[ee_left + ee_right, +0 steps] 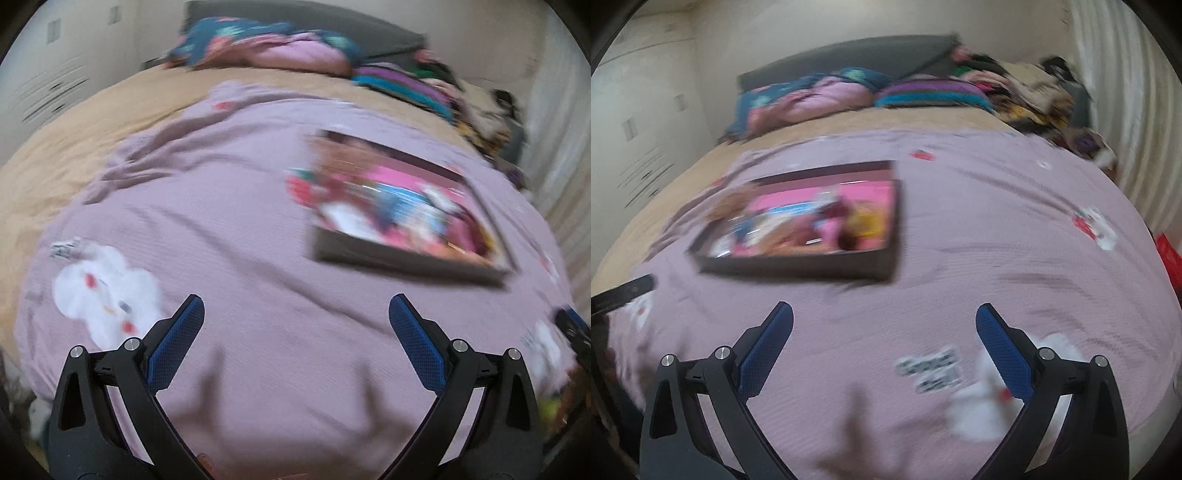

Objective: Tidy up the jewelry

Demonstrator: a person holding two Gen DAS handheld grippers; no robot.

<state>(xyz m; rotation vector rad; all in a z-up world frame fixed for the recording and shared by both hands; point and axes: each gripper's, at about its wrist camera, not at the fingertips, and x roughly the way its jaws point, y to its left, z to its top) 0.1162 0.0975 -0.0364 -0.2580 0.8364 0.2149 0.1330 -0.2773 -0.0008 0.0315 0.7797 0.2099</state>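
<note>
Both grippers, left gripper (295, 317) and right gripper (884, 325), hover with fingers spread apart, empty, above the lilac patterned bedspread (979, 229); the shallow dark rectangular tray (402, 258) of blurred colourful items lies at one o'clock from the left.

Left gripper (295, 314), right gripper (884, 321) — jaws wide apart

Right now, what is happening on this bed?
A person holds two grippers over a bed spread with a lilac blanket. The left gripper and the right gripper are both open and hold nothing. Ahead of them a dark shallow tray lies on the blanket, filled with colourful small items, too blurred to identify. Neither gripper touches the tray. Pillows are piled at the headboard.
</note>
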